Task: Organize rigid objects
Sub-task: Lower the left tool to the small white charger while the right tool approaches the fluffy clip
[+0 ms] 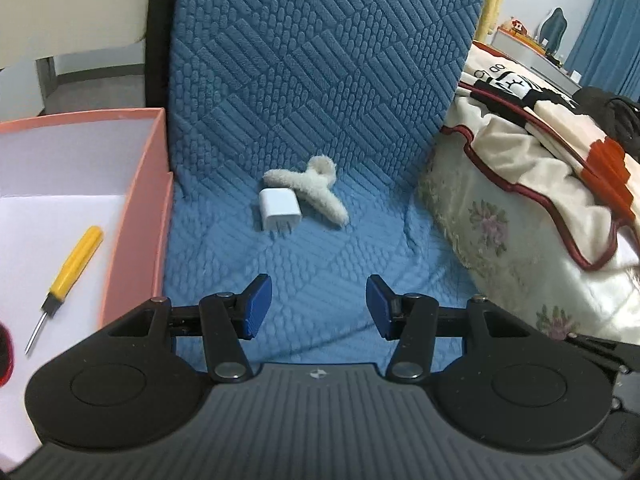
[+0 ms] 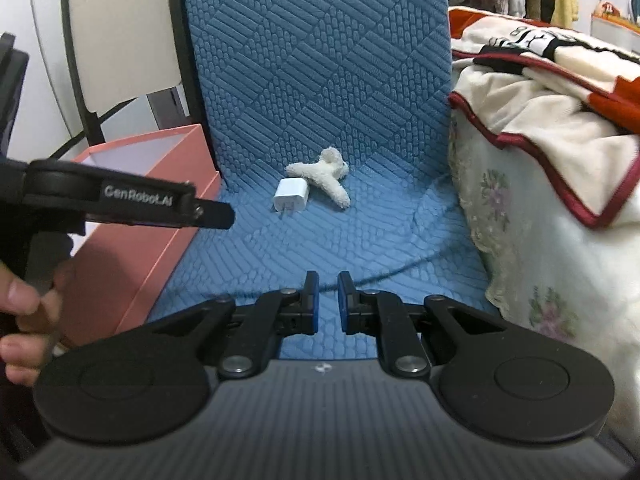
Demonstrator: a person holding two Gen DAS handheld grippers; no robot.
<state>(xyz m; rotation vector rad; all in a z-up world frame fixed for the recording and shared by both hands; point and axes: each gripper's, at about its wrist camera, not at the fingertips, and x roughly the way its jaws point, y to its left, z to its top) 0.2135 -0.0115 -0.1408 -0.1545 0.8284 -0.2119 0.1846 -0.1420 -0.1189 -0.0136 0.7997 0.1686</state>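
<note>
A white charger plug (image 1: 279, 209) lies on the blue quilted seat cushion (image 1: 320, 264), touching a fuzzy cream hair claw (image 1: 314, 186). Both also show in the right wrist view, the charger plug (image 2: 291, 195) beside the hair claw (image 2: 325, 177). A yellow-handled screwdriver (image 1: 68, 276) lies inside the pink box (image 1: 138, 216). My left gripper (image 1: 319, 306) is open and empty, short of the plug. My right gripper (image 2: 328, 300) has its jaws nearly together with a narrow gap, holding nothing. The left gripper's body (image 2: 120, 200) shows from the side in the right wrist view.
A red and black object (image 1: 5, 354) sits at the box's near left corner. A bed with a cream and red blanket (image 1: 552, 168) borders the cushion on the right. A folding chair back (image 2: 120, 32) stands behind the pink box (image 2: 160, 216).
</note>
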